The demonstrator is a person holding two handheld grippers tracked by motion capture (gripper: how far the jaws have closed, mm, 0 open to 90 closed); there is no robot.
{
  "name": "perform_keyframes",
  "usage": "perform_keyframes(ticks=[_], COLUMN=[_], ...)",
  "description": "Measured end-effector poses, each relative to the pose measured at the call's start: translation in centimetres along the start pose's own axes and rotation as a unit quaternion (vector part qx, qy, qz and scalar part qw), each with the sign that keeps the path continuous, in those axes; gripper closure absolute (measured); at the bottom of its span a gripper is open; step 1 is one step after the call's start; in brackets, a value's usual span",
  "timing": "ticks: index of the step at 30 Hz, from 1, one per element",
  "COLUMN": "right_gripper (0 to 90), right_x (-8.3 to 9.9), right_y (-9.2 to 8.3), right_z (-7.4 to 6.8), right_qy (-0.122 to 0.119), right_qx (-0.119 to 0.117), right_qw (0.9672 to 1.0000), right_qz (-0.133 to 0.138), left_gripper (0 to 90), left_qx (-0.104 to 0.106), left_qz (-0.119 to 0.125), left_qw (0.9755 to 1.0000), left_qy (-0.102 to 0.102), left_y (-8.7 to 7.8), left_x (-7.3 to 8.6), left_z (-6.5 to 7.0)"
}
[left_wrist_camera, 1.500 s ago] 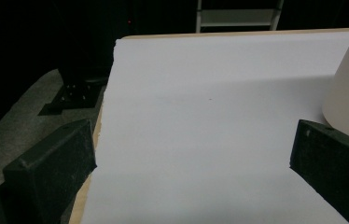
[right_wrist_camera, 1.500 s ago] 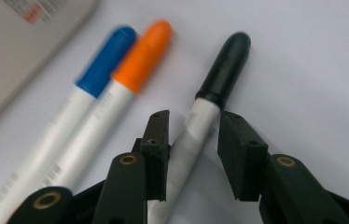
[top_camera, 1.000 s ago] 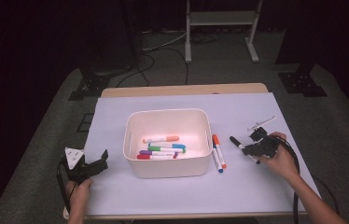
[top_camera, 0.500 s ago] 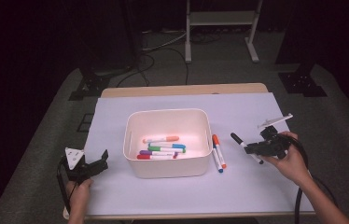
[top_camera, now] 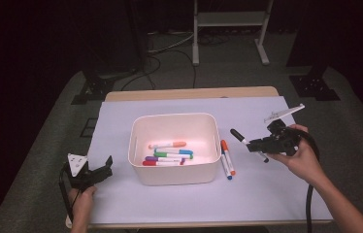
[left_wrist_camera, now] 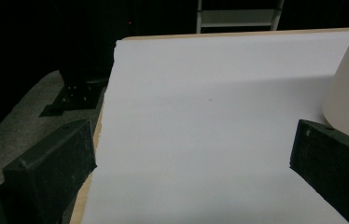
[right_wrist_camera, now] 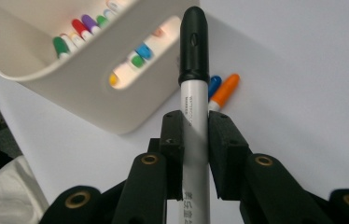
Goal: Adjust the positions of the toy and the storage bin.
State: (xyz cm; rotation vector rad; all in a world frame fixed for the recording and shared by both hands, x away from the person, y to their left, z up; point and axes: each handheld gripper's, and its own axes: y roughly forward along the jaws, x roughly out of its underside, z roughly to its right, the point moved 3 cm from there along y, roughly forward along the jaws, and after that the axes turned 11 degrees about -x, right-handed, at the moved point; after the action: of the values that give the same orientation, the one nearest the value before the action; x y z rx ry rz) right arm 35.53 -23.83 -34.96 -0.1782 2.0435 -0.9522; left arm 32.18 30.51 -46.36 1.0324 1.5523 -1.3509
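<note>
Clamping the black-capped marker [right_wrist_camera: 195, 93] in our right gripper [top_camera: 259, 144] – left gripper [top_camera: 94, 173] agape, idle – we risk clipping the bin [top_camera: 174, 179] rim, since the marker juts far forward.

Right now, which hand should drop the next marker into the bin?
Right. The right gripper is clamped on the black-capped marker, lifted beside the white bin. The left gripper sits open and empty at the table's near-left edge.
</note>
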Motion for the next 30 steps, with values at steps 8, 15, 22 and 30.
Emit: perform_keyframes(ticks=[8, 15, 22, 30], right_gripper=[75.7, 75.7, 75.7, 75.8], right_x=[-3.0, -5.3, -7.0, -8.2], right_y=[-0.8, -0.4, 1.3, 3.9], right_z=[-2.8, -5.2, -7.0, -8.5], right_qy=[-0.037, -0.069, -0.092, -0.109], right_qx=[-0.009, -0.021, -0.043, -0.072], right_qw=[0.9993, 0.9974, 0.9946, 0.9905], right_qz=[-0.004, -0.007, -0.020, -0.043], left_gripper=[0.0, 0.0, 0.0, 0.0], left_qx=[0.000, 0.001, 0.001, 0.002], left_qz=[-0.002, -0.002, -0.002, -0.003], left_qw=[1.0000, 1.0000, 1.0000, 1.0000], left_qy=[-0.002, -0.002, -0.002, -0.003], left_y=[0.0, 0.0, 0.0, 0.0], left_x=[0.0, 0.0, 0.0, 0.0], left_z=[0.0, 0.0, 0.0, -0.1])
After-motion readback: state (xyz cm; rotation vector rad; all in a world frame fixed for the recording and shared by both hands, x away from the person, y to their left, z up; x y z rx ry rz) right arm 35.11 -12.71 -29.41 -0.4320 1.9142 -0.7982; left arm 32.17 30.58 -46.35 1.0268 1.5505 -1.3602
